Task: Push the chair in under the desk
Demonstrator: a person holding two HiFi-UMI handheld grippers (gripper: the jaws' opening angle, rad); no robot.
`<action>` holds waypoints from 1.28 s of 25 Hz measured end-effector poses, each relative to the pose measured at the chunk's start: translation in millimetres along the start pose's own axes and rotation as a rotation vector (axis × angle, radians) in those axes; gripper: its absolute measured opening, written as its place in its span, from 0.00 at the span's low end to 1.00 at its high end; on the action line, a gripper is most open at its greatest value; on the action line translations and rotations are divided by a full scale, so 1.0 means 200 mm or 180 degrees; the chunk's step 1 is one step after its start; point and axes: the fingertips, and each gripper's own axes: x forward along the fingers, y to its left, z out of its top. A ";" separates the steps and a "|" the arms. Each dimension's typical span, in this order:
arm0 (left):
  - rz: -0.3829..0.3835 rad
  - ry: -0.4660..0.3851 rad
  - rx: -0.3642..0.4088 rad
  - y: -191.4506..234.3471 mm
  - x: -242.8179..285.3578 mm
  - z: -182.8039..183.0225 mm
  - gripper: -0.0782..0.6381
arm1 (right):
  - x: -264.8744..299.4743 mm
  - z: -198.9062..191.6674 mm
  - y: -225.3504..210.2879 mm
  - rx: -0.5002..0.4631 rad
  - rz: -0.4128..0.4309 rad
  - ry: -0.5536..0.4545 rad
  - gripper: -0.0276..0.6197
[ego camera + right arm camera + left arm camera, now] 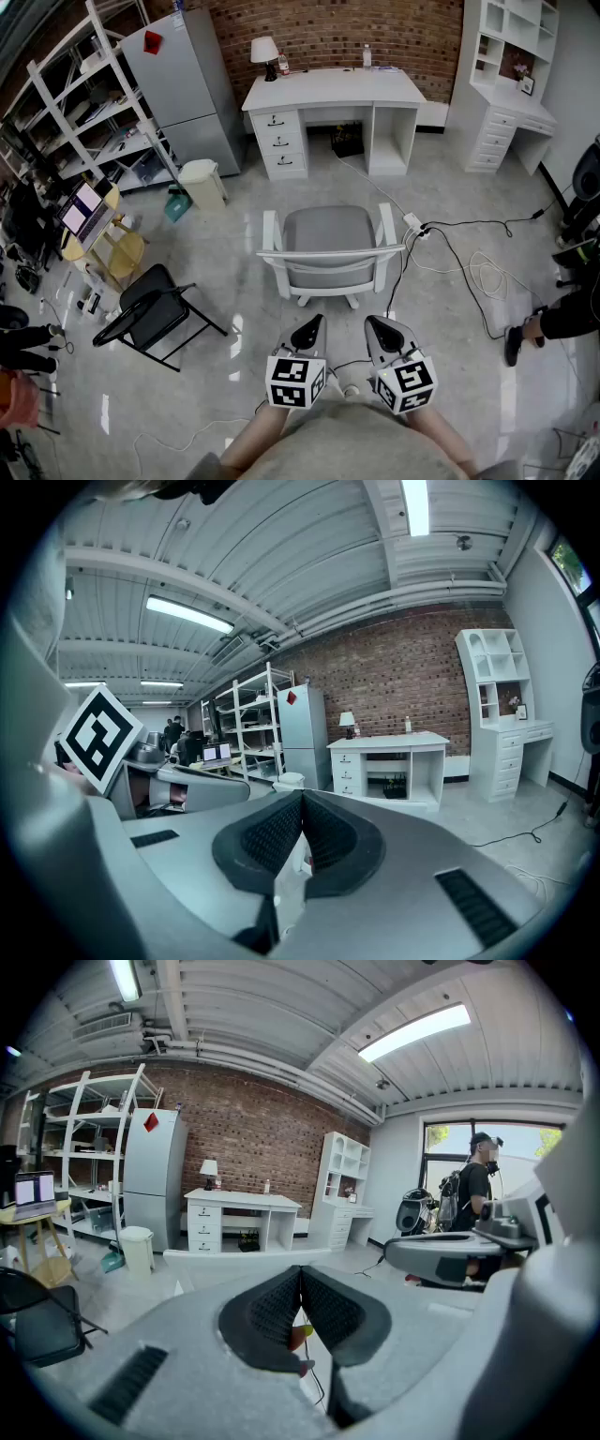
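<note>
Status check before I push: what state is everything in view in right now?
Chair: out on the floor, not under the desk.
Drawers: shut.
Left gripper: jaws shut, empty.
Right gripper: jaws shut, empty.
Folding chair: unfolded.
Laptop: lid open.

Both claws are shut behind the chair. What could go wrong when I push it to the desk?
1. The power strip and its cables lie right beside the chair; a leg may snag them.
2. A dark object sits in the opening under the desk and may stop the chair early.
</note>
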 end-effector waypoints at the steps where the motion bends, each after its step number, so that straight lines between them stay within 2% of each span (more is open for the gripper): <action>1: 0.0004 0.0003 0.0000 0.00 0.00 -0.01 0.12 | -0.01 0.00 0.00 -0.0008 0.0003 0.0000 0.05; 11: 0.0064 -0.0064 -0.0026 0.00 -0.05 -0.01 0.12 | -0.02 -0.01 0.03 -0.0040 0.0052 0.0004 0.05; 18: 0.0134 -0.0054 -0.0055 0.04 -0.06 -0.02 0.12 | 0.00 0.00 0.05 0.0074 0.0136 -0.0051 0.05; 25: 0.0224 -0.0025 -0.0046 0.12 -0.01 -0.03 0.12 | 0.05 -0.03 0.01 0.0058 0.0154 0.0007 0.05; 32: 0.0208 0.0018 -0.0029 0.19 0.06 0.00 0.12 | 0.14 0.00 -0.04 0.0042 0.0108 0.0027 0.05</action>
